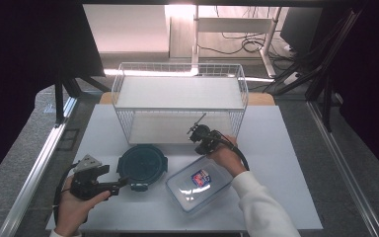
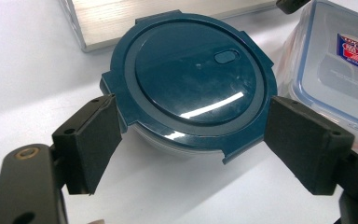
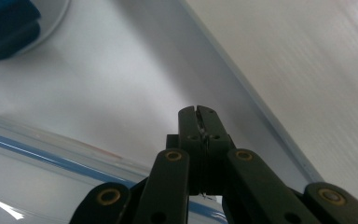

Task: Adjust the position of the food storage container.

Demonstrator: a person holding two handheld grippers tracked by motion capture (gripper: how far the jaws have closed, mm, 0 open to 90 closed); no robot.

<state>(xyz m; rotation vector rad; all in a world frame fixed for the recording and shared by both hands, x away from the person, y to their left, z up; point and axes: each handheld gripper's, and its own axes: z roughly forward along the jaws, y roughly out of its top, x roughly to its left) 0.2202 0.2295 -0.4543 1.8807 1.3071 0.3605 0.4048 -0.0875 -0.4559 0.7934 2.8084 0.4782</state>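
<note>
The round dark-teal lidded container (image 2: 191, 88) sits on the white surface (image 1: 286, 148) before the wire basket (image 1: 180, 101); my left gripper (image 2: 191, 144) spreads wide around it without touching, lined up to grasp. Beside it, my right gripper (image 3: 199, 116) (clamped shut, empty) hovers at the clear rectangular container (image 1: 197, 183).

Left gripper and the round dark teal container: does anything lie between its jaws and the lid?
Nothing. In the left gripper view the left gripper has open jaws flanking the round dark teal container, with bare white table in the gaps.
</note>
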